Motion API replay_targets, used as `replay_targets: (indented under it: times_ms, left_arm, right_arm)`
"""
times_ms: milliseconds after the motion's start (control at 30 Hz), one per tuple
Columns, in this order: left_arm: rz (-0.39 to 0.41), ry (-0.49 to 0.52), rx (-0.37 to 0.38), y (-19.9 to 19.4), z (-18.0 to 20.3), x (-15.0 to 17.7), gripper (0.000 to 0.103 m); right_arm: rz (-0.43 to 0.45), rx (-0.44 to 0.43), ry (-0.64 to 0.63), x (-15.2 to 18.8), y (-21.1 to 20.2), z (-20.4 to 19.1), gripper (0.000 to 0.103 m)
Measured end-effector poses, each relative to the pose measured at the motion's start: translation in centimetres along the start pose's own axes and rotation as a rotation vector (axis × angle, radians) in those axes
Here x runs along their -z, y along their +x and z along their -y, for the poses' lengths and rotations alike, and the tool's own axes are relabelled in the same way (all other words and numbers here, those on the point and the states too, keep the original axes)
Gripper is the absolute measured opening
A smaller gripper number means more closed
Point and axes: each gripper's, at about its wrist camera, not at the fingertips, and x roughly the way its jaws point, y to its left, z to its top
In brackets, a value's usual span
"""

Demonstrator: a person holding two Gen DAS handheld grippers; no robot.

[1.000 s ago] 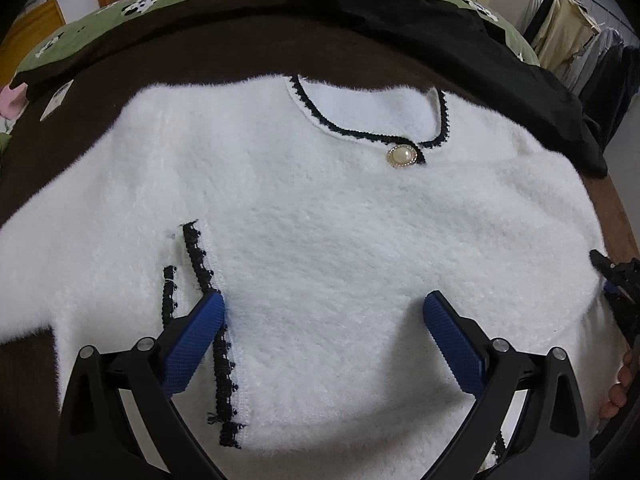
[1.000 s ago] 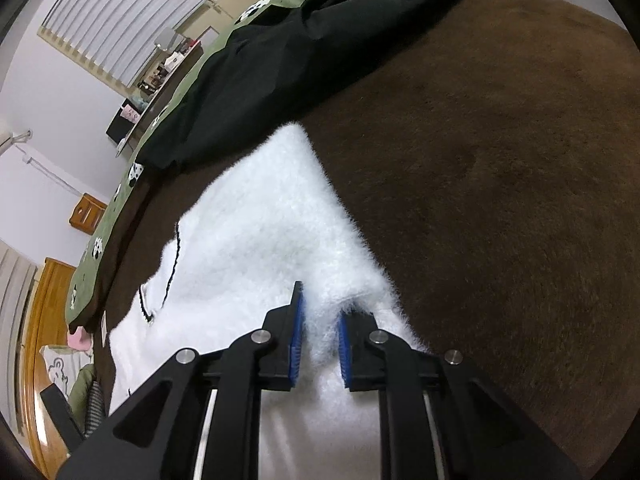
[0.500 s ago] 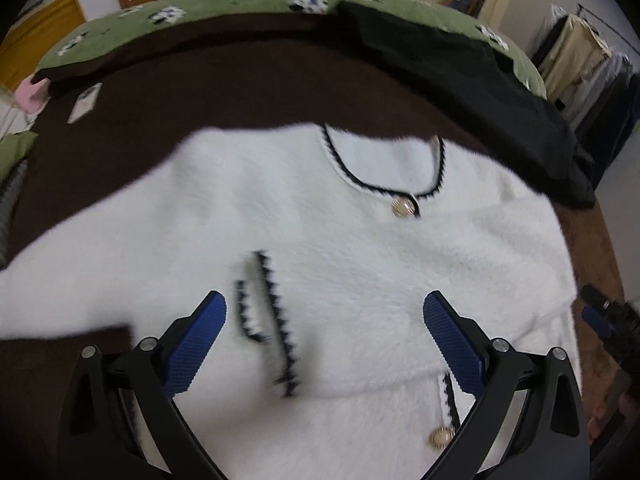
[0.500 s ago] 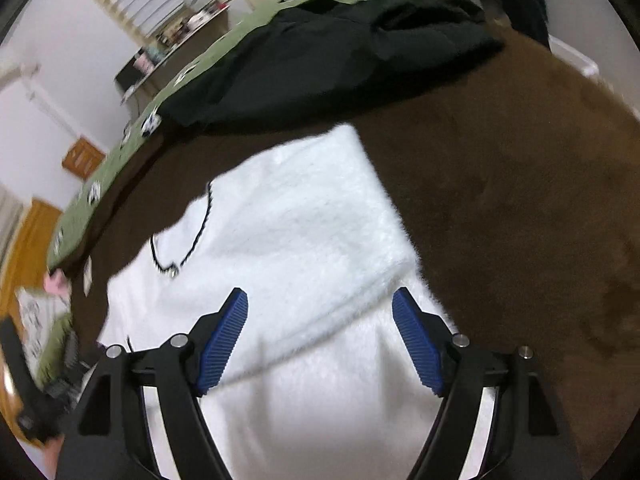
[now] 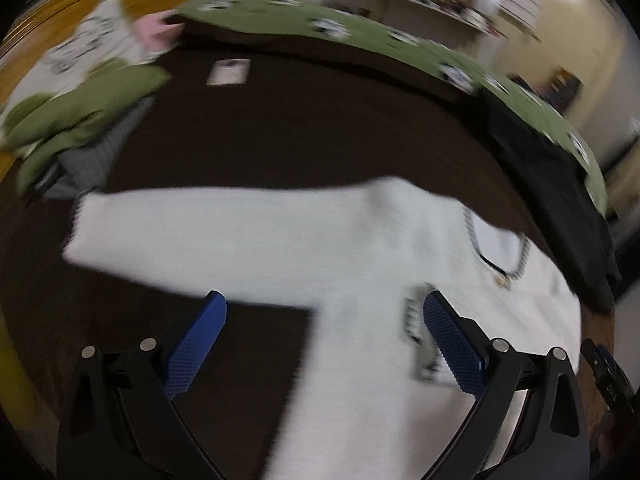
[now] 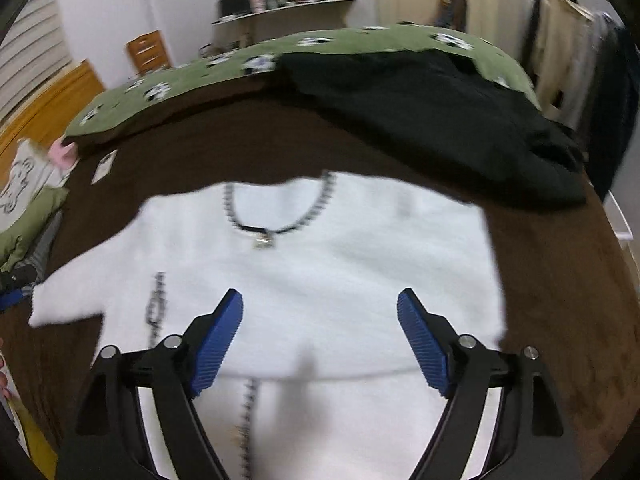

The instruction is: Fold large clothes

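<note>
Fluffy white black-trimmed cardigan (image 6: 320, 280) is lying on the brown bed blanket (image 6: 560, 280): soft, light, floppy; grip its outstretched sleeve's end (image 5: 92, 224). Left claw (image 5: 320, 344) and right claw (image 6: 320, 336) are gaping, empty.

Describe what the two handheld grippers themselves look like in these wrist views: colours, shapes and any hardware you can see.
The left gripper and right gripper look alike: two black angular arms forming a V, each tipped with a blue ribbed pad. Round silver bolt heads sit at the arm joints. No cables, printed markings or sleeves show.
</note>
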Motion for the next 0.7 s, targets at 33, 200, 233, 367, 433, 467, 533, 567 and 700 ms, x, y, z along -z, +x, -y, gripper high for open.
replay_targets:
  times_ms: [33,200,233,367,433,467,533,567,700]
  left_arm:
    - [0.009,-0.03,-0.016,-0.1,-1.6,0.0,0.097]
    - [0.024,-0.197,-0.082,-0.1,-9.2,0.2,0.097]
    - [0.024,-0.228,-0.1,0.1,-10.9,0.3,0.097]
    - [0.023,-0.329,-0.138,1.7,-16.6,1.0,0.097]
    - [0.017,-0.348,-0.151,2.6,-18.4,1.2,0.097]
    - [0.014,-0.357,-0.157,3.2,-19.6,1.3,0.096]
    - [0.005,-0.369,-0.159,4.2,-21.2,1.3,0.097]
    - [0.002,-0.372,-0.159,4.5,-21.7,1.3,0.097]
    - [-0.001,-0.428,-0.169,6.2,-24.9,1.5,0.097]
  right_arm:
    - [-0.001,-0.012,-0.015,-0.3,0.2,-1.0,0.08]
    - [-0.017,-0.065,-0.074,-0.8,1.7,-6.6,0.08]
    - [-0.023,-0.074,-0.086,-0.8,2.1,-7.7,0.08]
    - [-0.048,-0.086,-0.131,0.0,3.5,-11.5,0.08]
    - [-0.057,-0.086,-0.148,0.4,4.2,-13.0,0.08]
    - [-0.06,-0.088,-0.154,0.6,4.6,-13.7,0.08]
    - [-0.067,-0.091,-0.163,1.1,5.1,-14.8,0.08]
    - [-0.073,-0.094,-0.167,1.3,5.5,-15.6,0.08]
    - [-0.097,-0.1,-0.182,2.0,6.8,-17.6,0.082]
